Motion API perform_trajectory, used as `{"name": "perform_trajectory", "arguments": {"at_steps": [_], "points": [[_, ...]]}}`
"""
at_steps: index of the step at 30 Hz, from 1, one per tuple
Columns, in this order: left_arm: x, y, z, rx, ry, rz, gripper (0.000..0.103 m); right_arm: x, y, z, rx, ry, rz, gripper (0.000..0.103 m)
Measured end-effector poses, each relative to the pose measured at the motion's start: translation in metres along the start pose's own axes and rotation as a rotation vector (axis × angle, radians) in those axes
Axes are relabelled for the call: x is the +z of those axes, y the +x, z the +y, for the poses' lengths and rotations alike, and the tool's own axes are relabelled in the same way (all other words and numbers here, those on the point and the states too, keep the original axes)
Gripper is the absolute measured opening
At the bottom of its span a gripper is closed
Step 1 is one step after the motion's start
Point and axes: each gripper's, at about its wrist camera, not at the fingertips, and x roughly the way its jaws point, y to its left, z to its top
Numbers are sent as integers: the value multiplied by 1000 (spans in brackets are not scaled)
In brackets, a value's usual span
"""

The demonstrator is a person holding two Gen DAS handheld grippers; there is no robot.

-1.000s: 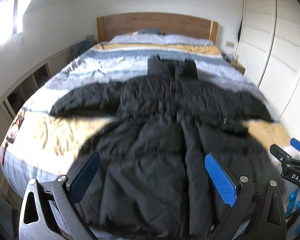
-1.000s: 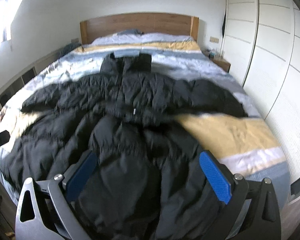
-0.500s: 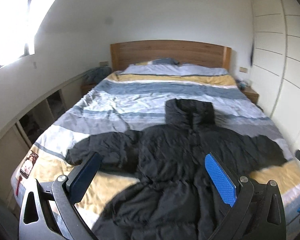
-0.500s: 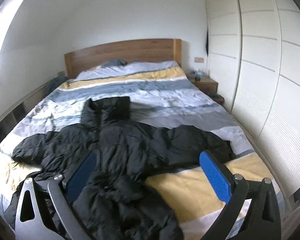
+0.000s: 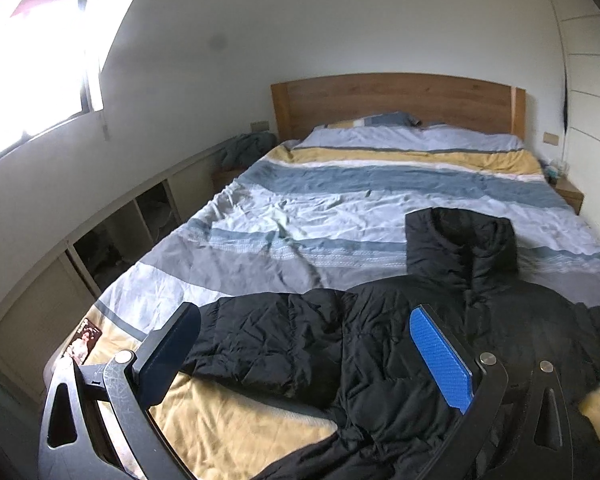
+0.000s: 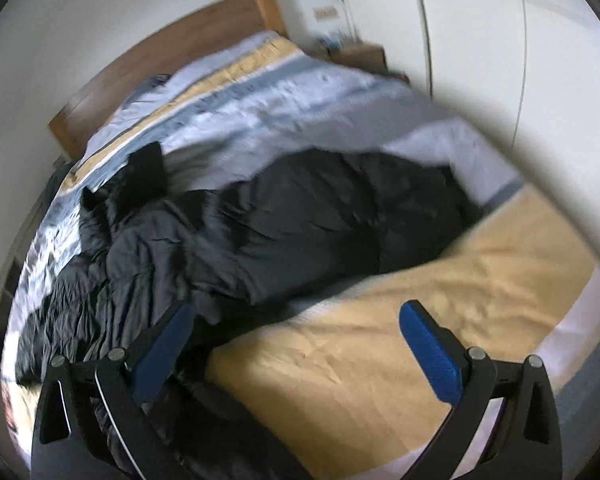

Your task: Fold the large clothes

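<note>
- Black puffer jacket [image 5: 380, 352]: lower body ran off the left wrist view's bottom edge.
- Right wrist view: motion-blurred throughout; jacket quilting indistinct.
- Nightstand [image 6: 356, 56]: items on top unreadable, possibly bottles.
- Shelf cubbies [image 5: 112, 240]: contents too dark.

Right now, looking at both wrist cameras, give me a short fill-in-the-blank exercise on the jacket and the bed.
1. The puffer jacket spread on the bed is ____ in colour.
2. The bed's headboard is made of ____.
3. The jaws of the left gripper and the right gripper stand ____, holding nothing.
4. The duvet stripe beneath the right gripper is ____.

Missing words: black; wood; open; yellow
</note>
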Motion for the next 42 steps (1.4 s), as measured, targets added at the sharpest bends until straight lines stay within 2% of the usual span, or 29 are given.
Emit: {"name": "perform_trajectory", "arguments": {"at_steps": [7, 13, 19, 23, 24, 28, 30, 37, 39, 42], "points": [[0, 44, -7, 22, -1, 35, 103, 15, 61, -35, -10, 121, 70, 103], [-20, 72, -18, 11, 27, 90, 103, 26, 98, -66, 17, 255, 111, 103], [-36, 85, -20, 10, 40, 123, 103, 30, 129, -95, 62, 395, 133, 103], [-42, 90, -14, 19, 33, 141, 103, 34, 137, -103, 78, 433, 116, 101], [-43, 92, -12, 23, 31, 145, 103, 35, 138, -104, 79, 430, 111, 98], [-46, 96, -9, 32, 22, 156, 103, 45, 140, -108, 92, 444, 96, 72], [-47, 97, -9, 31, 20, 161, 103, 48, 140, -107, 87, 439, 92, 66], [-51, 92, -14, 5, 16, 169, 103, 59, 121, -93, 67, 341, 33, 24], [-51, 89, -12, -1, 6, 170, 103, 64, 110, -87, 79, 309, 2, 18], [-50, 83, -9, -9, -6, 169, 103, 74, 90, -71, 101, 250, -44, 15]]}}
